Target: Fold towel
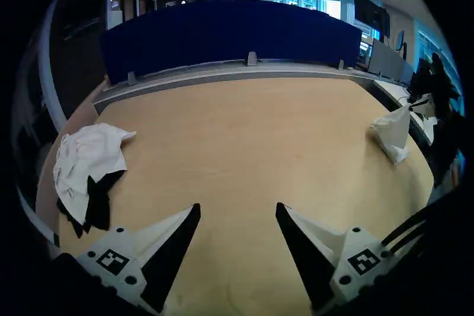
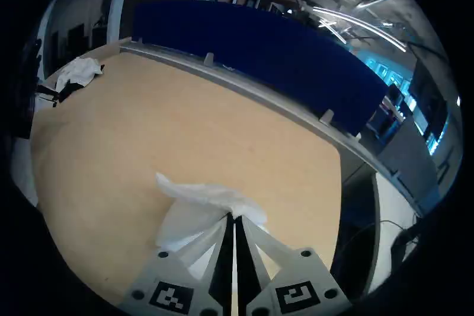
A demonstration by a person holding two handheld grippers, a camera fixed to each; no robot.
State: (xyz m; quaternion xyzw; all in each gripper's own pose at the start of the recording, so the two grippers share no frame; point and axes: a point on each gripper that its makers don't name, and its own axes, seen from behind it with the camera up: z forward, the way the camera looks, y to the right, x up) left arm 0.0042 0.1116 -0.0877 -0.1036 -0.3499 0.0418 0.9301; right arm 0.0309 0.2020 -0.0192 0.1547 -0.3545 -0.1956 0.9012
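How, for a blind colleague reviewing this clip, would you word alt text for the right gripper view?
The shut right tool pinches a white towel over a light wooden table. A crumpled white-and-black cloth pile lies at the far left corner, beside a dark blue partition.

We see a white towel (image 2: pixel 204 197) on the pale tan surface (image 1: pixel 249 138), a white-and-black cloth heap (image 1: pixel 89 165), a deep blue partition (image 1: pixel 231 34), and left tongs (image 1: pixel 237 215) and right tongs (image 2: pixel 233 221), each black inside, white outside, with black-and-white square markers (image 1: pixel 112 261).
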